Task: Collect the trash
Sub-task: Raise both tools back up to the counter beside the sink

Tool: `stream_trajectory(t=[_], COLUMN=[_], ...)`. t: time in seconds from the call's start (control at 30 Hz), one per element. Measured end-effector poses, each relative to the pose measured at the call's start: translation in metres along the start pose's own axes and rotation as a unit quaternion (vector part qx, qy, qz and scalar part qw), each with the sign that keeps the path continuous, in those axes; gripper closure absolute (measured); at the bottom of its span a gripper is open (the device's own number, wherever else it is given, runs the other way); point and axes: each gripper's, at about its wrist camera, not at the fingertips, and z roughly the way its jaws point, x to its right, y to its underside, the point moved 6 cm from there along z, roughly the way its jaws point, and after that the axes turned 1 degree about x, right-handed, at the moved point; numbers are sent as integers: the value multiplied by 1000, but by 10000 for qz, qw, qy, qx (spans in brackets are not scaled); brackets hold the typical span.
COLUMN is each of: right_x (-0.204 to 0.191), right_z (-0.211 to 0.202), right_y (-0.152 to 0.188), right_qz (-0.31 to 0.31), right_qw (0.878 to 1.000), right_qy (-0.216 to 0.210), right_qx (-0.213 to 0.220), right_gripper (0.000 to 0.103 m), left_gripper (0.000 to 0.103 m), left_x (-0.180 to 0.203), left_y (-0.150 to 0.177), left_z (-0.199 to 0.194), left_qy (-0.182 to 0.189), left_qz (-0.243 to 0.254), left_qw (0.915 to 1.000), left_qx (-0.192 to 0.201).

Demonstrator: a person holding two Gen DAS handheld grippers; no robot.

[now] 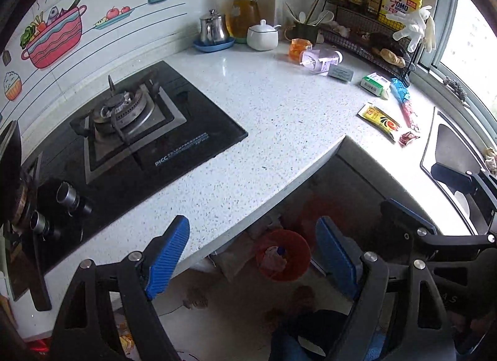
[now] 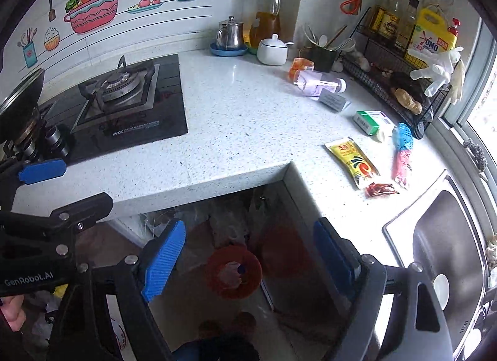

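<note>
Trash lies along the right of the white counter (image 1: 248, 106): an orange wrapper (image 1: 298, 47), a clear bottle on its side (image 1: 321, 59), a grey card (image 1: 340, 72), a green-white box (image 1: 374, 83), a blue-pink wrapper (image 1: 403, 100), a yellow sachet (image 1: 380, 120) and a small red wrapper (image 1: 408, 137). A red bin (image 1: 299, 241) (image 2: 217, 267) with some waste inside stands on the floor under the counter's inner corner. My left gripper (image 1: 253, 255) (image 2: 62, 187) and right gripper (image 2: 248, 258) (image 1: 431, 196) hover side by side above the bin, both open and empty.
A black gas hob (image 1: 149, 131) fills the counter's left side. A steel sink (image 2: 450, 236) lies at the right by the window. At the back stand a kettle (image 1: 212, 27), an oil jug (image 1: 243, 10), a white pot (image 1: 262, 34) and a wire rack (image 1: 366, 31) with bottles and gloves.
</note>
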Motion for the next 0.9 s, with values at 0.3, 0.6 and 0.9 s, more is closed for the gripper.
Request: stream_trajectory(t=[0.3,0.6,0.9], right_x=[34,88,143], right_z=[-7,9,48], right_y=[-17,-28,-43], right_qz=[314,866,1076], right_qw=[9982,9917,9882], right_qy=[515,944,1019], right_qx=[-4,-73,-390], right_gripper=[19,19,19], left_gripper=[21,21,21], left_x=[35,86,139], left_y=[-33,-80,-126], left_z=[13,53,103], left_qy=[517,917,995], left_qz=[271,774,967], left_qw=[9983,9927,9901], left_qx=[-2,-103,-192])
